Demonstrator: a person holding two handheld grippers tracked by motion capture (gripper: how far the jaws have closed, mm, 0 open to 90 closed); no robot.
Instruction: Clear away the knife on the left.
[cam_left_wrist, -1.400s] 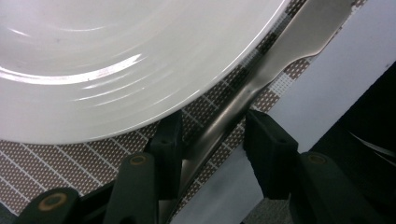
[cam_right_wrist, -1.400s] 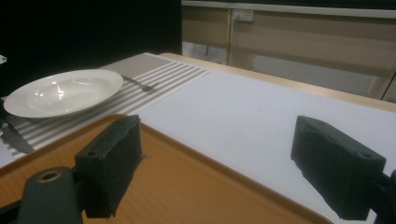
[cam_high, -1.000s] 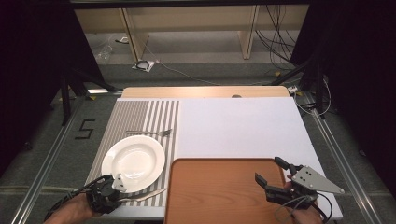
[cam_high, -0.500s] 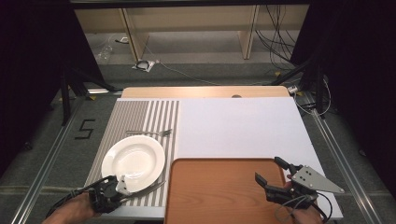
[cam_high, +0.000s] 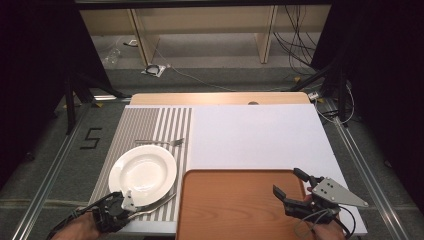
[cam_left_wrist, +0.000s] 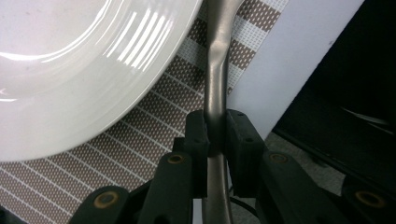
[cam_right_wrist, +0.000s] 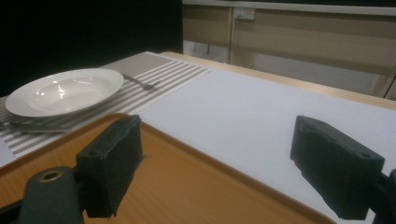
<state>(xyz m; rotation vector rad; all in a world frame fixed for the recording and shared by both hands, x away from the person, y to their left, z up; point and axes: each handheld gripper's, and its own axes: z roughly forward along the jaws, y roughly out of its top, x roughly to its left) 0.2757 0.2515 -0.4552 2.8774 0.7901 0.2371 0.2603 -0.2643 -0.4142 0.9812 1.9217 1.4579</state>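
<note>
The left gripper (cam_left_wrist: 215, 135) has just closed, pinching a slim metal utensil handle (cam_left_wrist: 215, 88) beside a round white plate (cam_high: 142, 171). The right gripper (cam_high: 289, 184) hovers spread over a brown wooden tray (cam_high: 235, 205).

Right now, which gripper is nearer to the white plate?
Left. The left gripper sits just past the near rim of the white plate, its jaws shut on a metal utensil handle beside it. The right gripper hovers open over the wooden tray, well away.
</note>
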